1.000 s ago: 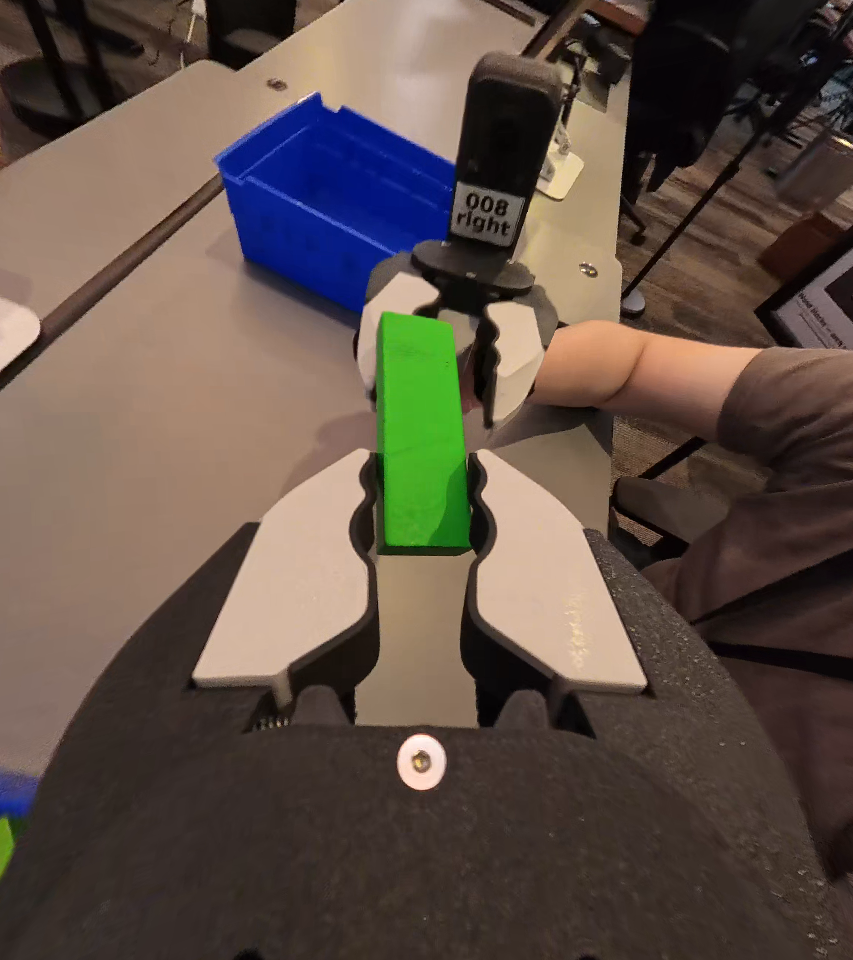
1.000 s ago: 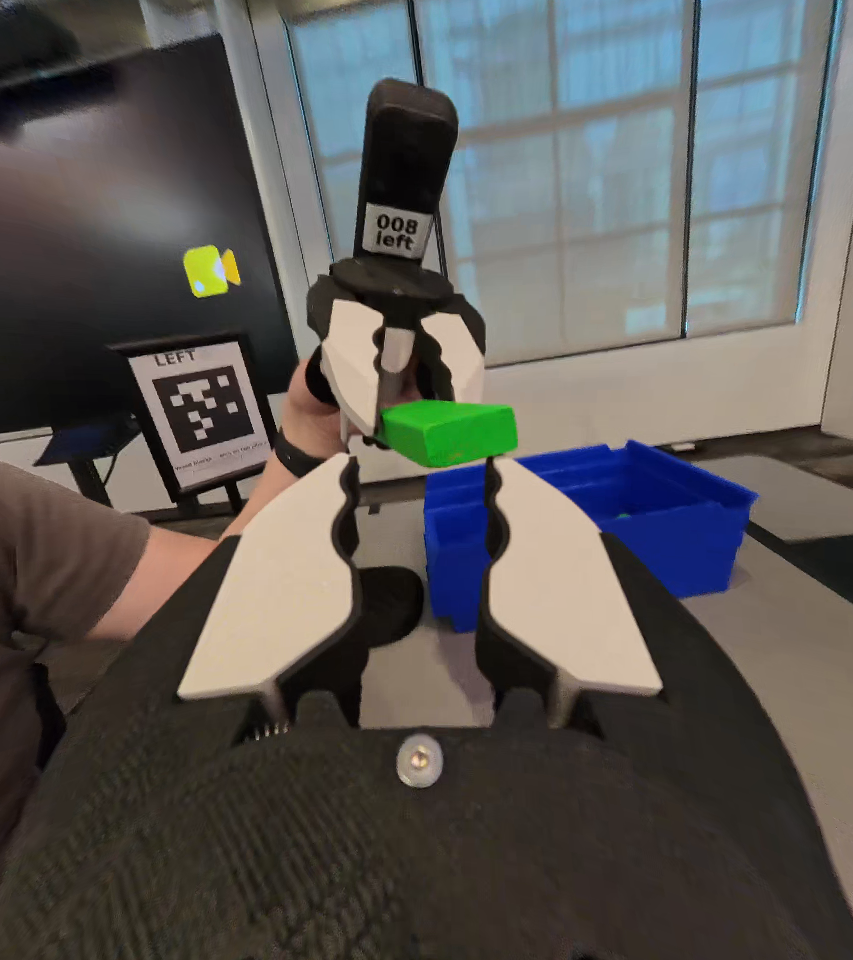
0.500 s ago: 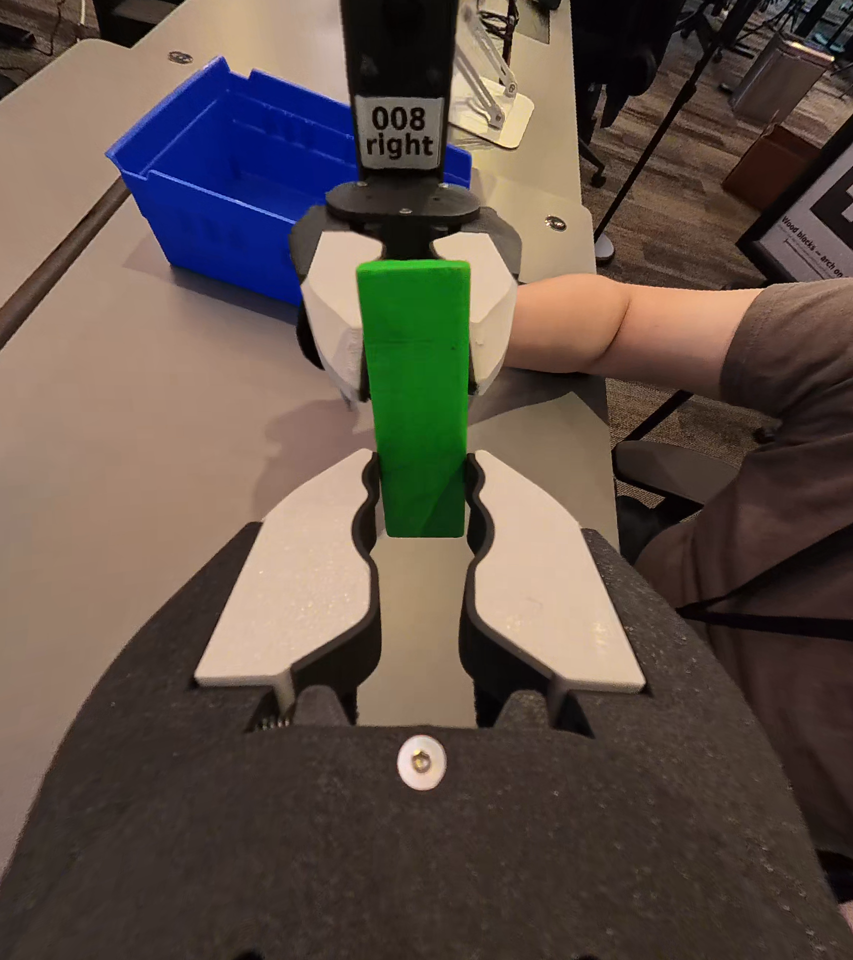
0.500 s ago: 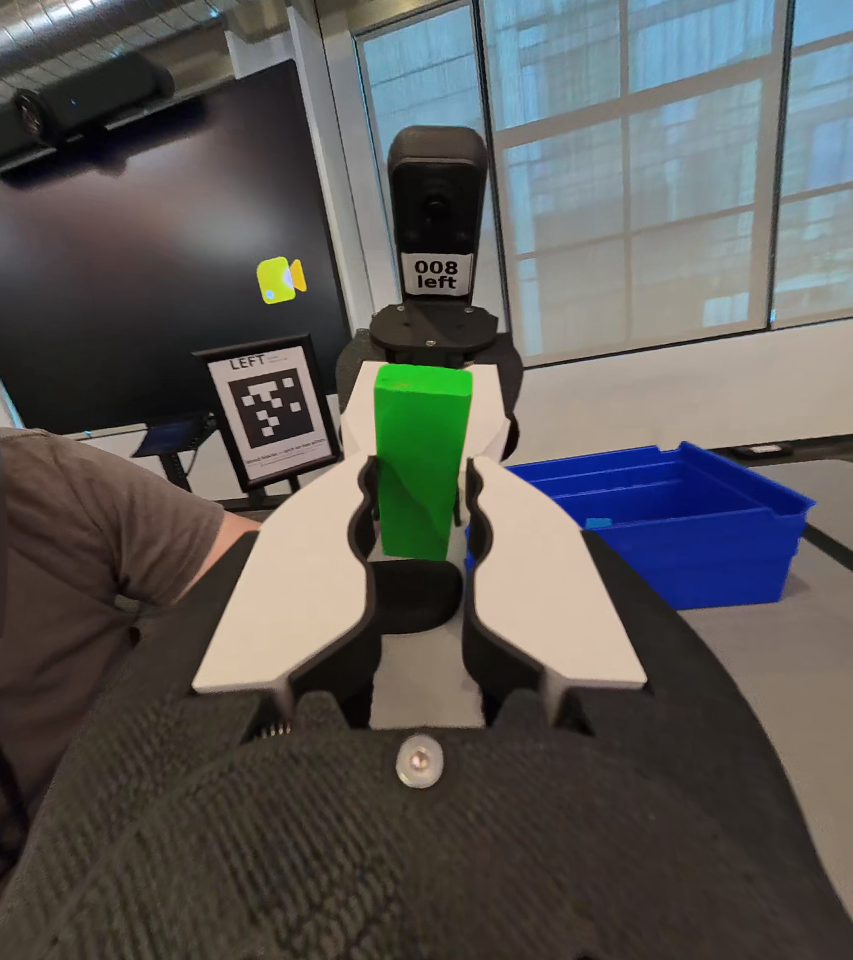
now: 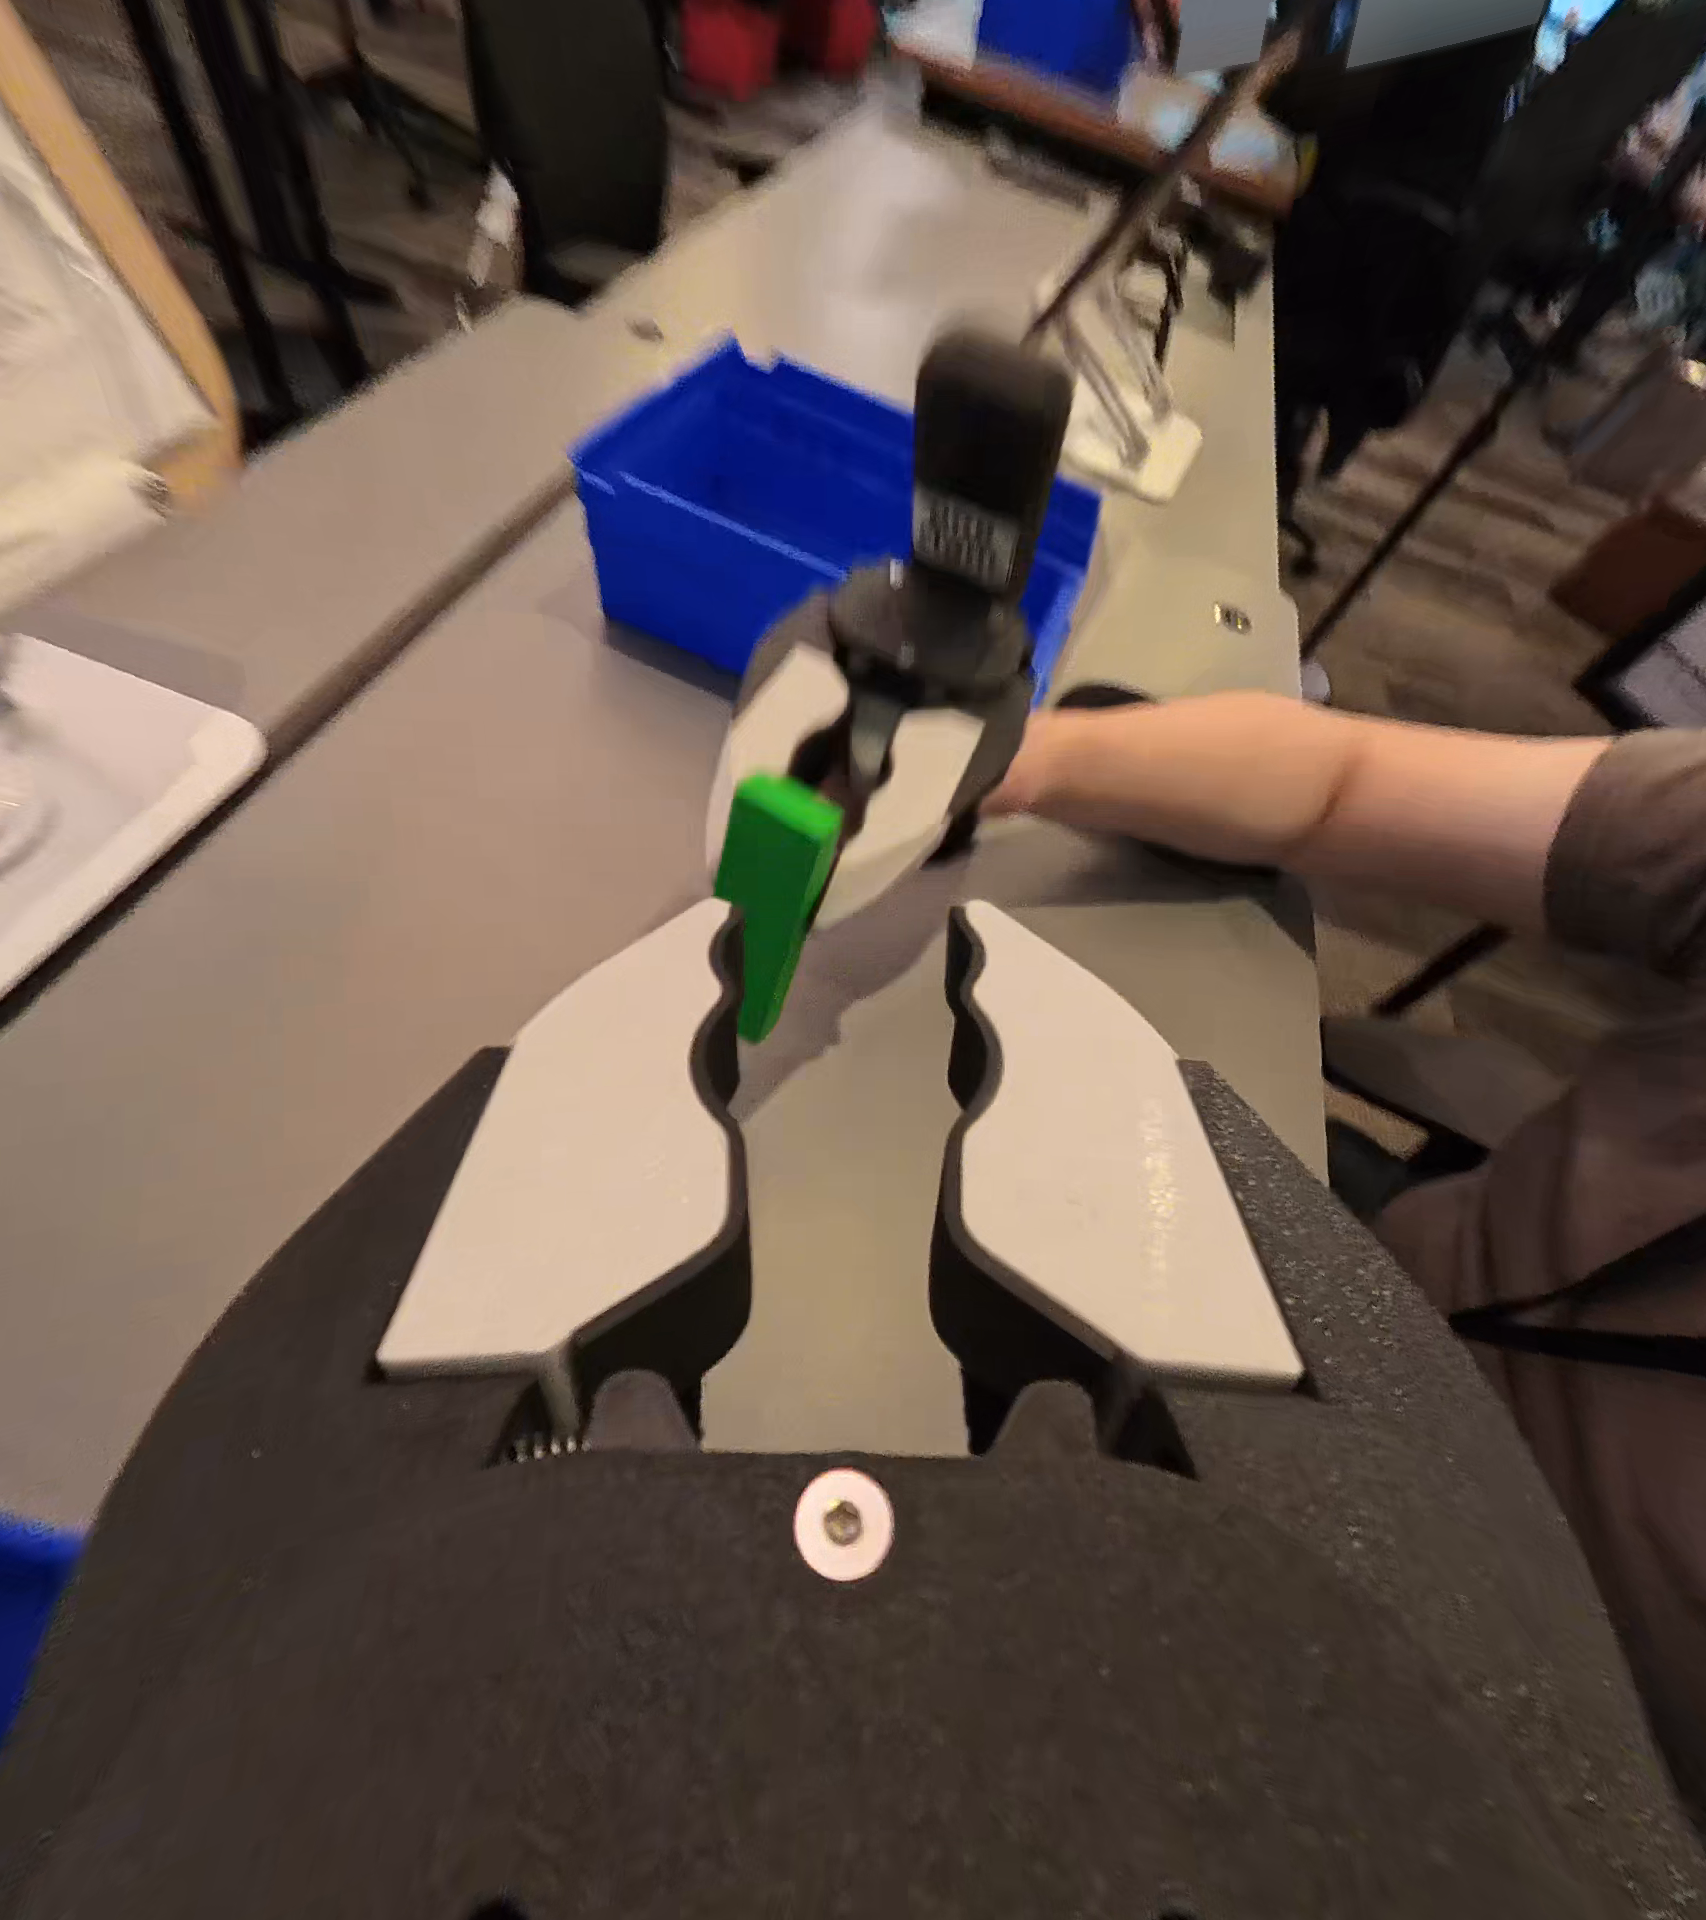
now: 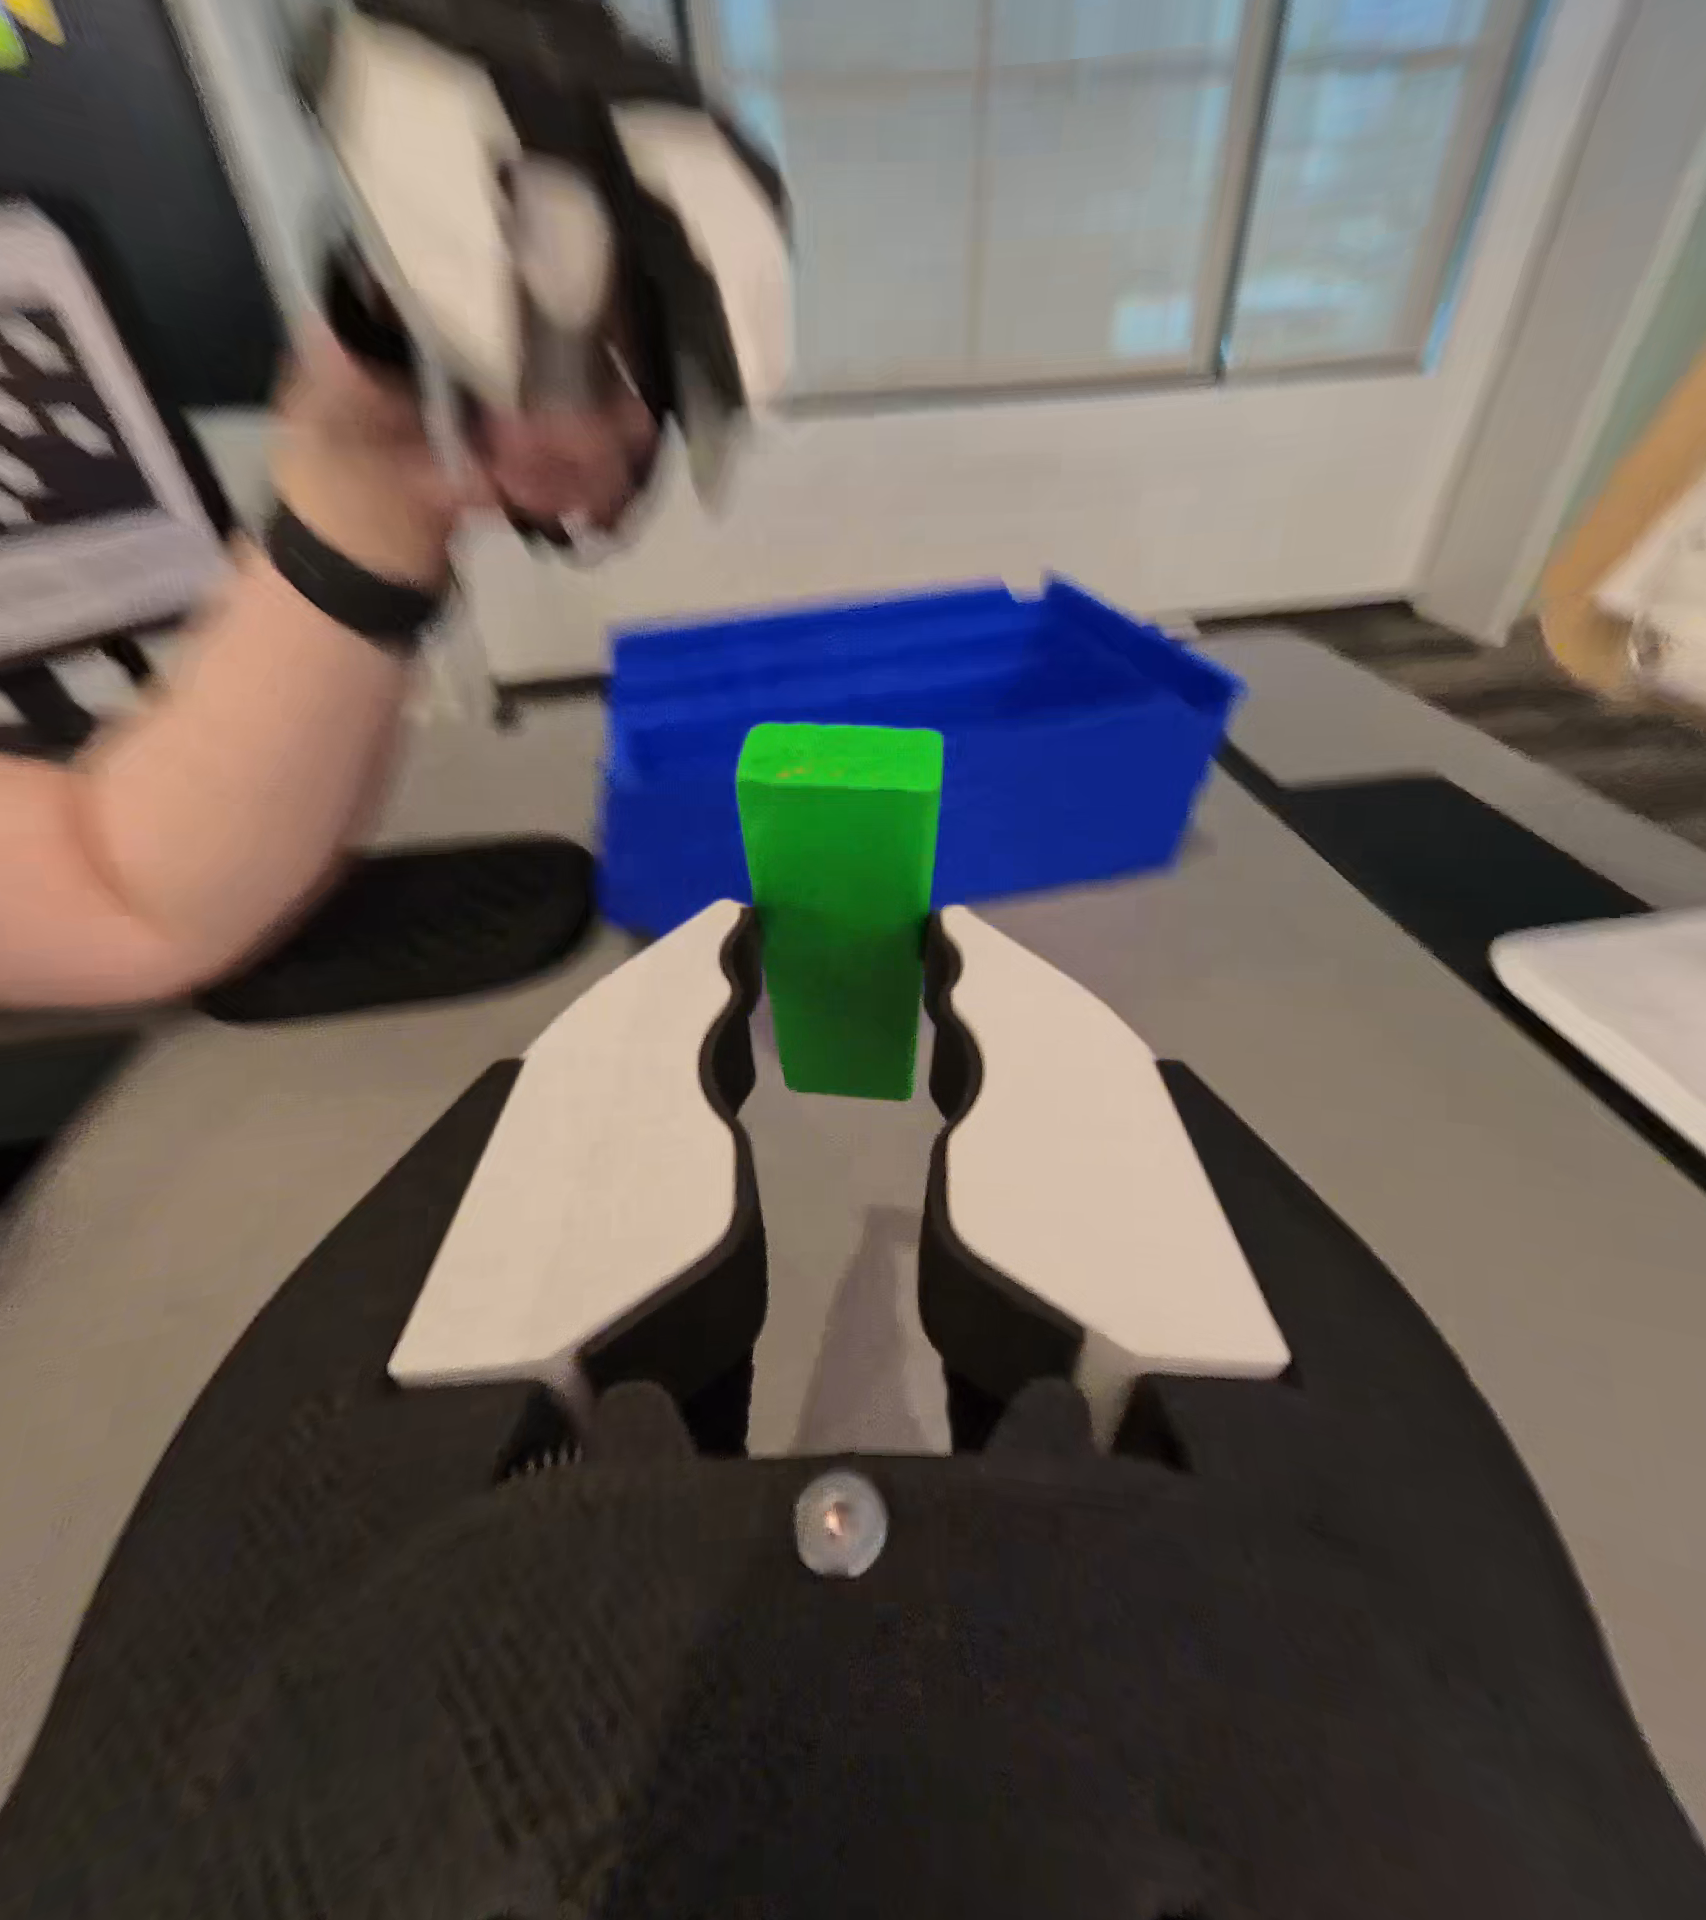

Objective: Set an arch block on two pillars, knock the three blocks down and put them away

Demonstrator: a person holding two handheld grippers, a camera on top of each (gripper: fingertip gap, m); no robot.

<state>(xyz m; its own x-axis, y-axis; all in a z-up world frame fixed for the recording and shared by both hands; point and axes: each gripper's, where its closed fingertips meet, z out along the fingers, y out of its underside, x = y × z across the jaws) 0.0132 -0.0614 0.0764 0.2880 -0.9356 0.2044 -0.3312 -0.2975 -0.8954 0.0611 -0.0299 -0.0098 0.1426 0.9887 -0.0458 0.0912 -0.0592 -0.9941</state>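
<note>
The green block [image 6: 836,914] stands on end between the tips of my right gripper [image 6: 836,966], whose jaws are clamped on its two narrow sides. It is held above the grey surface [image 6: 1244,1039], in front of a blue bin [image 6: 1067,790]. It is a plain rectangular pillar with flat painted faces and slightly softened edges; I judge it light, rigid and probably wood, so it should not flex or crush. The paint looks smooth, so a grip low and square on opposite faces should hold best, and the scalloped inner edges of the jaws should help against slipping.

From the left wrist view, the block [image 5: 776,904] hangs tilted from the right gripper [image 5: 818,831], just ahead of my left gripper [image 5: 841,966]. The left jaws stand apart with nothing between them. The left fingertip [image 5: 693,935] sits very near the block's lower end; blur hides whether they touch.

A second blue bin [image 5: 745,520] sits farther along the matte surface. No arch block is visible.
</note>
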